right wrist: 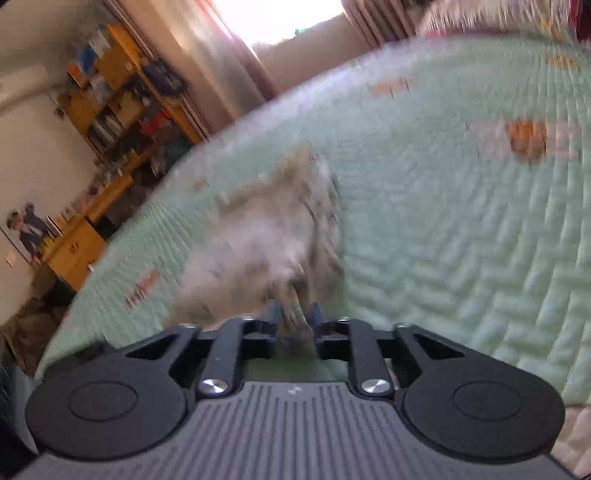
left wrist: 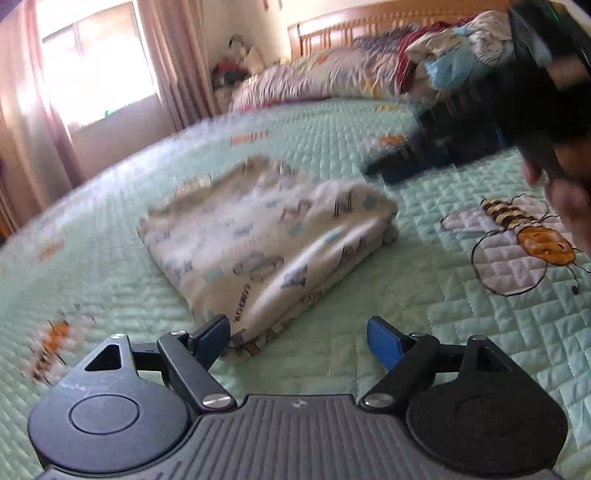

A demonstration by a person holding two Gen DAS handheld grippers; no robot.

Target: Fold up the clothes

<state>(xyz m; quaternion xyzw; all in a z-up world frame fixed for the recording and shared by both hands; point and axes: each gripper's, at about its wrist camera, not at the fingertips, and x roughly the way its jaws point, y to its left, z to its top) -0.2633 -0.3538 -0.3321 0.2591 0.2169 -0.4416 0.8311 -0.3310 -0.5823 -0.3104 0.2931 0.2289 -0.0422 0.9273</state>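
Note:
A folded white garment (left wrist: 266,240) printed with grey letters lies on the green quilted bedspread (left wrist: 369,122). My left gripper (left wrist: 297,336) is open, its blue fingertips (left wrist: 384,341) just off the garment's near corner, empty. In the right wrist view the same garment (right wrist: 266,236) is blurred. My right gripper (right wrist: 295,314) is nearly closed, with an edge of the garment between its fingers. The right gripper (left wrist: 406,162) also shows dark and blurred beyond the garment's far right corner in the left wrist view.
A pile of unfolded clothes (left wrist: 454,48) and a floral pillow (left wrist: 317,77) lie by the wooden headboard (left wrist: 332,33). Curtains and a window (left wrist: 92,62) stand left. Yellow shelves (right wrist: 122,96) stand beyond the bed edge. Bee prints (left wrist: 517,243) mark the spread.

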